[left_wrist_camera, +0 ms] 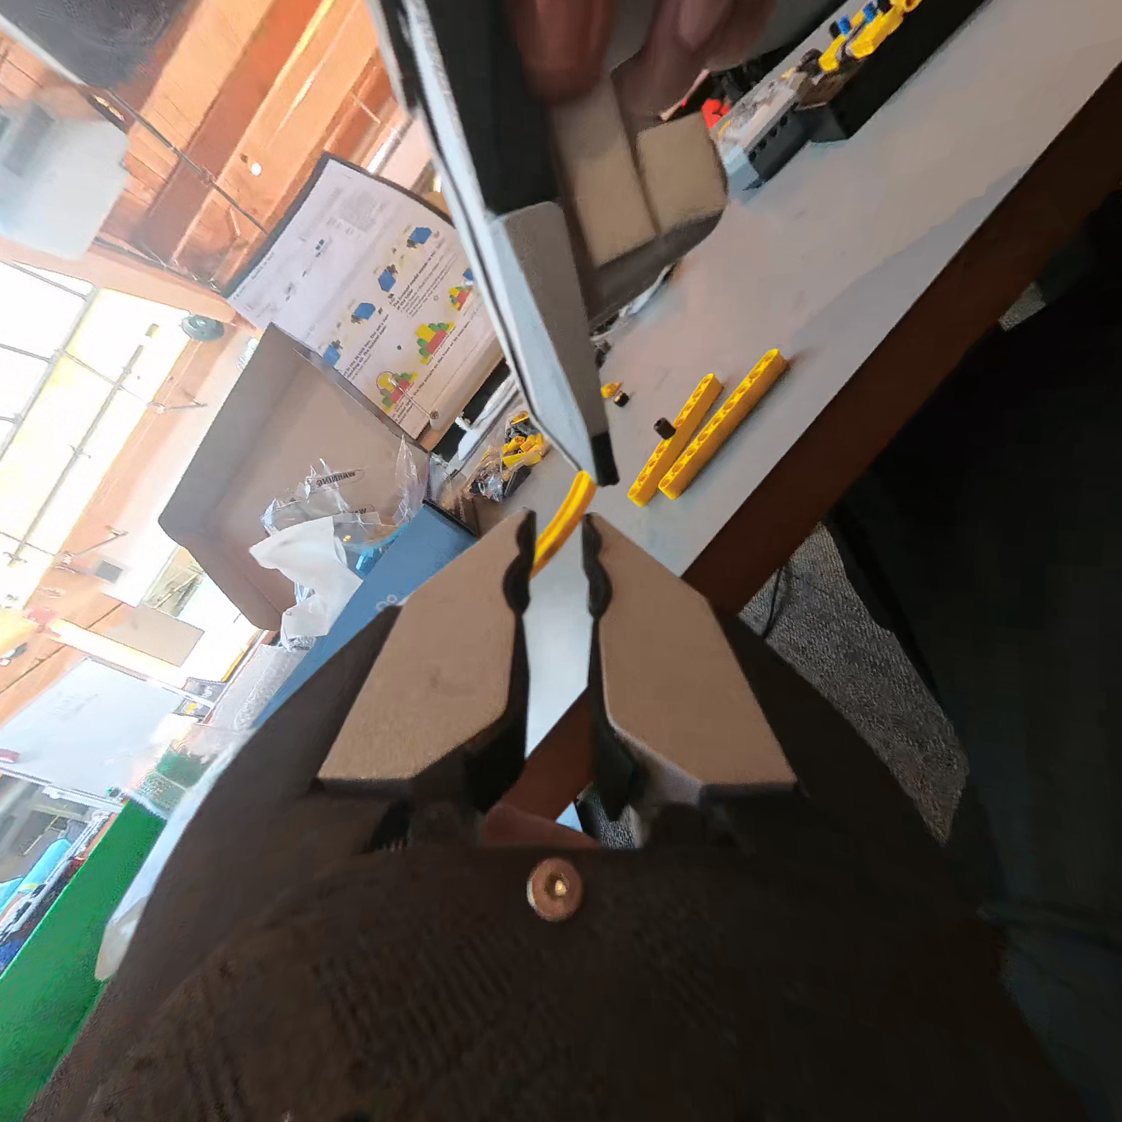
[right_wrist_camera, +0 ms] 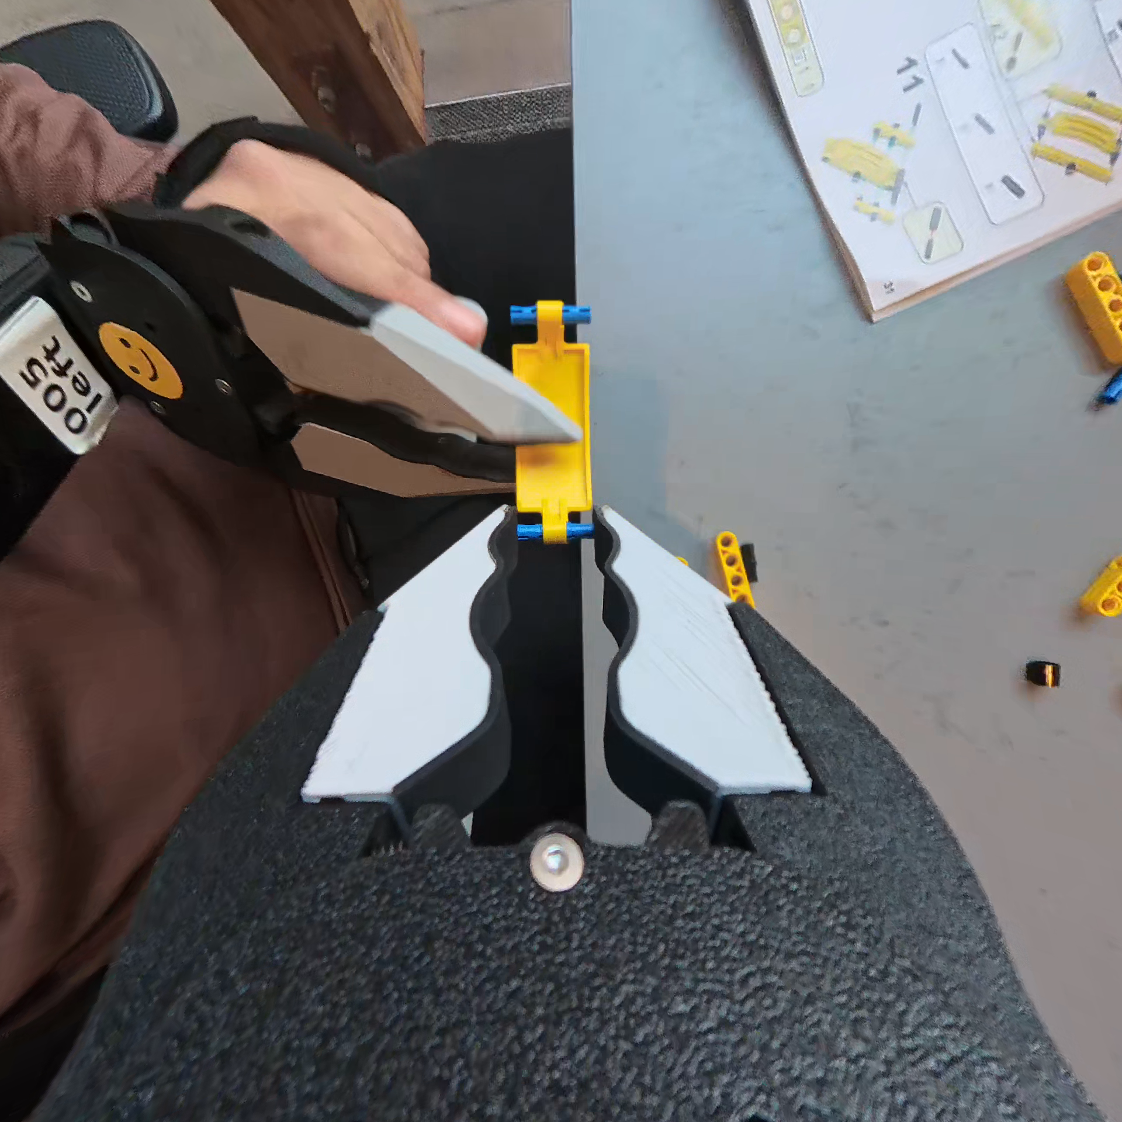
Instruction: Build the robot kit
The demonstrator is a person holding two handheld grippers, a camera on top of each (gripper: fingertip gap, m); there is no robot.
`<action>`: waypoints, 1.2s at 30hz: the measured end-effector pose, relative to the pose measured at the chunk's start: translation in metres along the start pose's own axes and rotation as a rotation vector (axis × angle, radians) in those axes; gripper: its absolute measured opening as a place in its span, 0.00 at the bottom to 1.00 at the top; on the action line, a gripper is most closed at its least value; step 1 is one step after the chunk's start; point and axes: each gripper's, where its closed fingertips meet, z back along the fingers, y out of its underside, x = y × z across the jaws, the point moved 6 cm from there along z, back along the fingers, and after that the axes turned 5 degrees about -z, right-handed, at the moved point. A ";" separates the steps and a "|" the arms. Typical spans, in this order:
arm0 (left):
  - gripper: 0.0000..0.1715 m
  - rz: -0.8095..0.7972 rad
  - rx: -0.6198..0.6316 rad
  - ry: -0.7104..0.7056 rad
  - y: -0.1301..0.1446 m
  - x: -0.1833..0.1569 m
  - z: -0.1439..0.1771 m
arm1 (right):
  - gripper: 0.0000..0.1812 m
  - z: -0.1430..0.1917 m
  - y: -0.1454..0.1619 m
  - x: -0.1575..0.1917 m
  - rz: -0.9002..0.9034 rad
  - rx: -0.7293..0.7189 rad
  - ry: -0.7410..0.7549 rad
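Over the tabletop [left_wrist_camera: 819,255] edge, left claw [left_wrist_camera: 558,528] pinches a yellow panel [left_wrist_camera: 561,522] edge-on
Right view: right claw [right_wrist_camera: 552,516] spread, tips just beside the panel's lower blue pins [right_wrist_camera: 529,532]; left claw grips the panel mid-body, instruction booklet [right_wrist_camera: 947,139] beyond

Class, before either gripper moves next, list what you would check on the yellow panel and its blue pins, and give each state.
1. Left gripper clamps the panel: ok.
2. Upper pin and lower pin are seated in the panel: ok.
3. Right gripper tips bracket the lower pin: ok.
4. Right tips touch that pin: cannot tell.
5. Table lies under the panel: cannot tell; the panel hangs near the table edge.
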 end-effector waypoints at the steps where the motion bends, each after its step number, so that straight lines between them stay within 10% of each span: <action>1: 0.03 0.000 0.012 0.015 0.001 -0.001 -0.001 | 0.13 -0.001 -0.003 0.001 0.002 -0.009 0.015; 13: 0.00 0.648 -0.047 -0.104 0.024 0.059 0.008 | 0.25 0.035 -0.041 -0.005 -0.104 -0.444 -0.026; 29: 0.00 0.538 -0.099 -0.092 0.008 0.046 0.012 | 0.14 -0.001 -0.062 0.015 -0.022 -0.597 0.052; 36: 0.00 0.546 -0.087 -0.040 0.012 0.042 0.009 | 0.14 0.055 -0.047 -0.023 0.008 -0.584 0.253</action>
